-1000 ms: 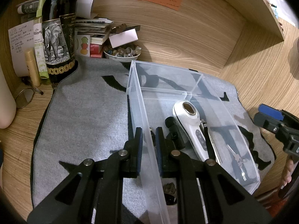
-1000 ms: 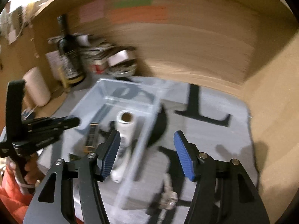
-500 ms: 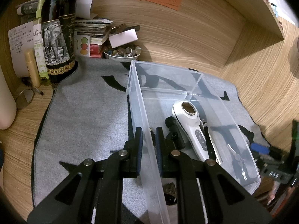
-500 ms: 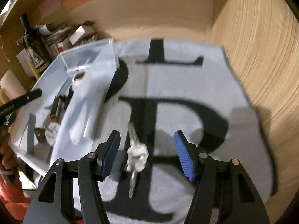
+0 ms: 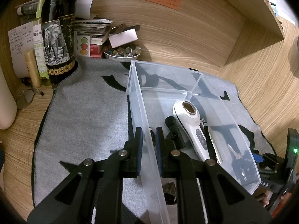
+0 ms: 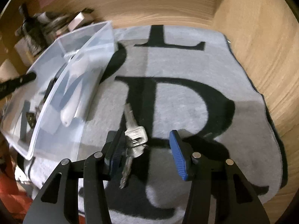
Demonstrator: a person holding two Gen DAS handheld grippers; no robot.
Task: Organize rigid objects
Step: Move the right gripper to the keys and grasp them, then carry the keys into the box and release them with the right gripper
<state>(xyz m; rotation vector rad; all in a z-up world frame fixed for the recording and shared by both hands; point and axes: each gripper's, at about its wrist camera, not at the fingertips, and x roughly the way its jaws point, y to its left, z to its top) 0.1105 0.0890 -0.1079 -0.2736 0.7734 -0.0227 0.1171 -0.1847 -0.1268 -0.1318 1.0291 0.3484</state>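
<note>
A clear plastic bin (image 5: 136,100) stands on a grey mat. My left gripper (image 5: 149,149) is shut on the bin's near side wall. Inside lie a white handheld device (image 5: 194,127), a black object (image 5: 172,128) and other small items. In the right wrist view, a bunch of silver keys (image 6: 133,136) lies on the mat (image 6: 186,61) just right of the bin (image 6: 78,85). My right gripper (image 6: 144,153) is open low over the keys, which sit between its fingers close to the left one.
A dark wine bottle (image 5: 57,37), papers and boxes, and a bowl of small trinkets (image 5: 122,53) stand at the back against the wooden wall. A gold tube (image 5: 32,67) and a cream cylinder (image 5: 5,104) are at the left. A wooden side wall (image 6: 261,37) borders the mat's right edge.
My right gripper has swung away from the bin, down and forward over the keys, which now lie between its open fingers. The left gripper has stayed clamped on the bin wall.
</note>
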